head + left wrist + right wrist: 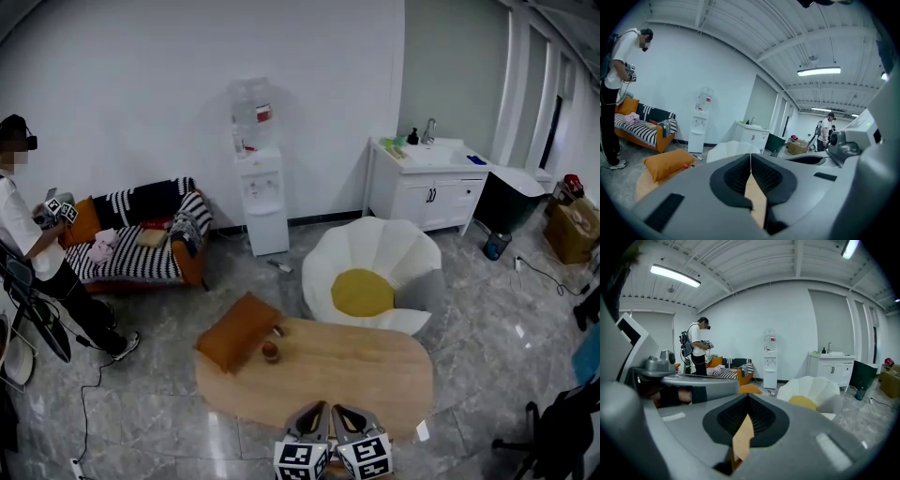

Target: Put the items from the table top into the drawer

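Note:
An oval wooden table lies below me in the head view. On its left end rest an orange cushion, a small brown cup and a tiny red item. My left gripper and right gripper hover side by side over the table's near edge, apart from those items. Both are shut with nothing between the jaws. The left gripper view shows its jaws meeting in a thin line, with the cushion at lower left. The right gripper looks the same. No drawer is visible.
A white flower-shaped chair with a yellow centre stands beyond the table. Behind it are a water dispenser and a white sink cabinet. A striped sofa and a standing person are at the left.

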Action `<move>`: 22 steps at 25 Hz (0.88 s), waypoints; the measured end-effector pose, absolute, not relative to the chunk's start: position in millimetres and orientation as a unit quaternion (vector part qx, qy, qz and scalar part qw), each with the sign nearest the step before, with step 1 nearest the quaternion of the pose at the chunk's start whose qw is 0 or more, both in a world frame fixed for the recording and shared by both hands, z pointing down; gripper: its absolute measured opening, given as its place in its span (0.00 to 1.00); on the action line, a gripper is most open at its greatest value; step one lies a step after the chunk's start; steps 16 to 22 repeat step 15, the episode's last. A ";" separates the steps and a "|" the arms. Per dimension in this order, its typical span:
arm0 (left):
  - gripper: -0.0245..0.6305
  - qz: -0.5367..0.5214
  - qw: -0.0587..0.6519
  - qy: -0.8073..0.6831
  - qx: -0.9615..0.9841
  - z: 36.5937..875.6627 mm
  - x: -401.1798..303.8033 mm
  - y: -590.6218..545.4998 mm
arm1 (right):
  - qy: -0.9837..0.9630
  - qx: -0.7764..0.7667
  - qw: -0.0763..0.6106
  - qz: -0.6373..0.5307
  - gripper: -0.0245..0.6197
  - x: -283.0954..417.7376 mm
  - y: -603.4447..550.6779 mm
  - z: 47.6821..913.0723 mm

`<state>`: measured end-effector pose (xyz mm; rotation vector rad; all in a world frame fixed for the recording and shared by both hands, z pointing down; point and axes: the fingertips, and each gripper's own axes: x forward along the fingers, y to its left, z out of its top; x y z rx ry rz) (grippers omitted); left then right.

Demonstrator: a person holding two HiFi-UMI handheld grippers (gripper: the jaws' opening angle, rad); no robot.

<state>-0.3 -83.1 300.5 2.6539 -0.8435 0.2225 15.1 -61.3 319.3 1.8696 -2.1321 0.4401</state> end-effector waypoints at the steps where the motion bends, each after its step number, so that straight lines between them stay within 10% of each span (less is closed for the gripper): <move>1: 0.05 0.079 0.171 -0.297 0.936 299.8 -0.7 -83.6 | -0.738 0.643 0.134 0.152 0.04 12.1 -61.3 317.5; 22: 0.06 0.081 0.177 -0.306 0.932 305.4 -9.0 -79.5 | -0.739 0.645 0.138 0.139 0.04 8.4 -65.0 309.1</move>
